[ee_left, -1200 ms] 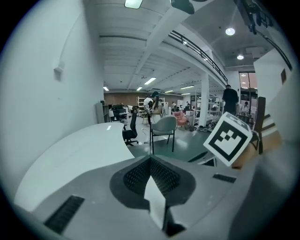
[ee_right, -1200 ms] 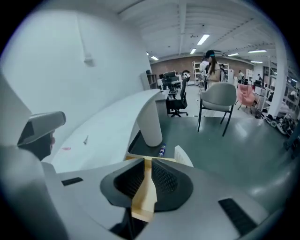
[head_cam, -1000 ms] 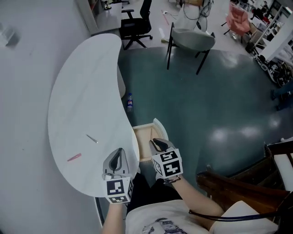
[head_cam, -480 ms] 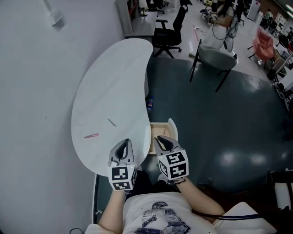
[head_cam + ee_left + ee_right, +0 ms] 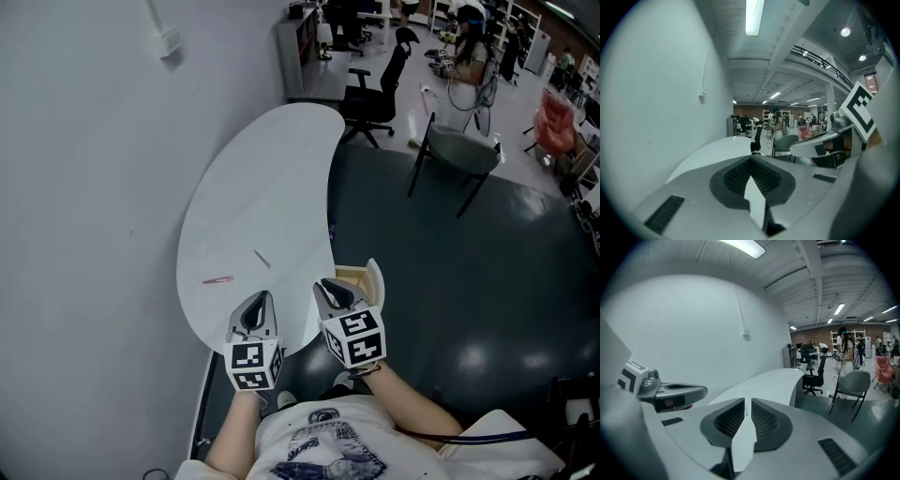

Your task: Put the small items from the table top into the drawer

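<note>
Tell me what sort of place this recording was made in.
Probably a large open-plan office or lab hall. A black swivel chair stands by a desk beyond the white curved table. A strip light hangs under a high ceiling, and a grey shell chair stands on the wide dark floor.

a white curved table top (image 5: 253, 187) bears a pink slim item (image 5: 217, 279) and a dark grey thin stick (image 5: 262, 259). the small drawer (image 5: 352, 275) is pale wood, the glossy floor (image 5: 450, 272) dark teal. the grey left gripper (image 5: 262, 296) and right gripper (image 5: 322, 285) carry black-and-white square markers.

The table top (image 5: 253, 206) is white, smooth and matt. The dark floor (image 5: 450, 281) is glossy and mirrors lights. The drawer (image 5: 352, 275) looks like pale wood.
</note>
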`<state>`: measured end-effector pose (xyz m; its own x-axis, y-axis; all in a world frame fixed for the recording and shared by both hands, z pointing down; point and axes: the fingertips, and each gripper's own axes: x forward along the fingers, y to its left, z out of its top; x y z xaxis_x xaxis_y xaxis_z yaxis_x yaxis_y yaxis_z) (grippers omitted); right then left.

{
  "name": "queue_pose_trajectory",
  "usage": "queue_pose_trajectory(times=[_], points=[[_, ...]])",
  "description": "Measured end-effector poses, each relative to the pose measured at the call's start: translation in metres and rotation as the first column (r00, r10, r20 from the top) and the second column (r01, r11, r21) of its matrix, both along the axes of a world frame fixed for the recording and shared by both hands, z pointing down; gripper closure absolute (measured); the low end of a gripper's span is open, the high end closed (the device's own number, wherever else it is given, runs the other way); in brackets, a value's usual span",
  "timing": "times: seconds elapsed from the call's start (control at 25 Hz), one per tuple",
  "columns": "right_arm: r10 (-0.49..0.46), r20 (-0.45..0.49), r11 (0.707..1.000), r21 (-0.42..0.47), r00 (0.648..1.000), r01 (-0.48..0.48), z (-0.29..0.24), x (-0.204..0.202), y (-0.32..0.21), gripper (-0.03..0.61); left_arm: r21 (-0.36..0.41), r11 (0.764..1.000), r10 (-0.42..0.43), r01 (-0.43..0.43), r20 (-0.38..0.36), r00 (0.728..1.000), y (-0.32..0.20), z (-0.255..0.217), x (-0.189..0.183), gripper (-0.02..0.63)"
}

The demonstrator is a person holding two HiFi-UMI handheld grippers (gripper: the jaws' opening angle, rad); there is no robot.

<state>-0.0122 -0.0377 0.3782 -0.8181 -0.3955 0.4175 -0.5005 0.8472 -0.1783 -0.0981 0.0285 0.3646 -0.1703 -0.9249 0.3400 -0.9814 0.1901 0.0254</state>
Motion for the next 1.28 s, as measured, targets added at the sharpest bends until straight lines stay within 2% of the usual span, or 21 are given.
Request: queue_pose_trajectory(times=[0.64, 0.88, 1.28], points=[[0.004, 0.005, 0.998, 0.062, 1.0, -0.004, -0.036, -0.084, 0.122, 0.523, 0.065, 0.998, 0.007, -0.007, -0.006, 1.0, 0.121, -0.033, -0.088, 0.591], [0.018, -0.001, 0.997, 0.081, 1.0, -0.018, -0.041, -0.094, 0.149, 0.523, 0.073, 0.997, 0.013, -0.011, -0.024, 1.0, 0.147, -0.033, -0.103, 0.591], [0.029, -0.008, 0.996, 0.087, 1.0, -0.028, -0.038, -0.096, 0.153, 0.525, 0.079, 0.997, 0.022, -0.021, -0.012, 1.0, 0.152, -0.033, -0.106, 0.591]])
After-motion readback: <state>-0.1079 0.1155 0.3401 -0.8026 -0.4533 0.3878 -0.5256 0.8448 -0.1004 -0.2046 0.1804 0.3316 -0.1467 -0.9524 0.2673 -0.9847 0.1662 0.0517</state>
